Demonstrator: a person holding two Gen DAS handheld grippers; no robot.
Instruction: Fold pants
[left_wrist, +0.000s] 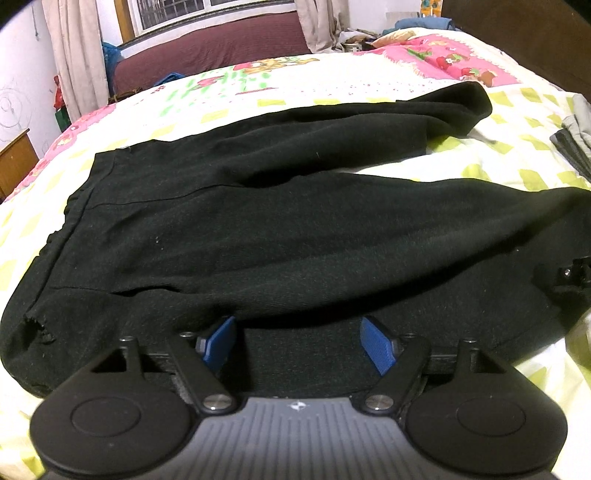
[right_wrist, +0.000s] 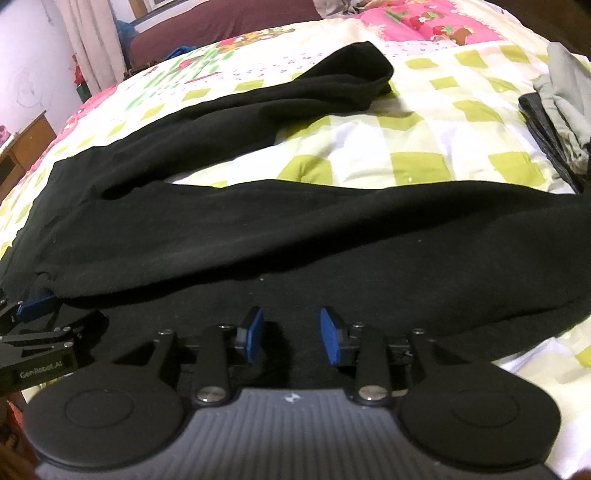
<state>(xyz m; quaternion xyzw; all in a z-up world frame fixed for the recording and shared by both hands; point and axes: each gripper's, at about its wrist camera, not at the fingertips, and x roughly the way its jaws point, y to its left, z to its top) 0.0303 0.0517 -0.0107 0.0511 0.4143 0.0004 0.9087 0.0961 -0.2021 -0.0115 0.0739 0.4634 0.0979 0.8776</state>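
Black pants spread flat on the quilted bed, both claws low over the near leg.

The left gripper (left_wrist: 300, 341) stands wide apart, nothing pinched, the pants (left_wrist: 258, 229) just ahead and beneath it. The right gripper (right_wrist: 293, 334) has its blue pads (right_wrist: 330, 338) narrowly apart over the same leg, gripping nothing. Far right of it lies a grey garment (right_wrist: 561, 110) on the bedspread (right_wrist: 424, 140).

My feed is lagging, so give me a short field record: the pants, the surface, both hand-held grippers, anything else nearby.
pants: black pants, spread flat, legs apart, unfolded
surface: patterned quilt on a bed
left hand-held gripper: open, above the near edge of the pants
right hand-held gripper: open, narrower gap, above the near leg
nearby: grey clothes at the far right
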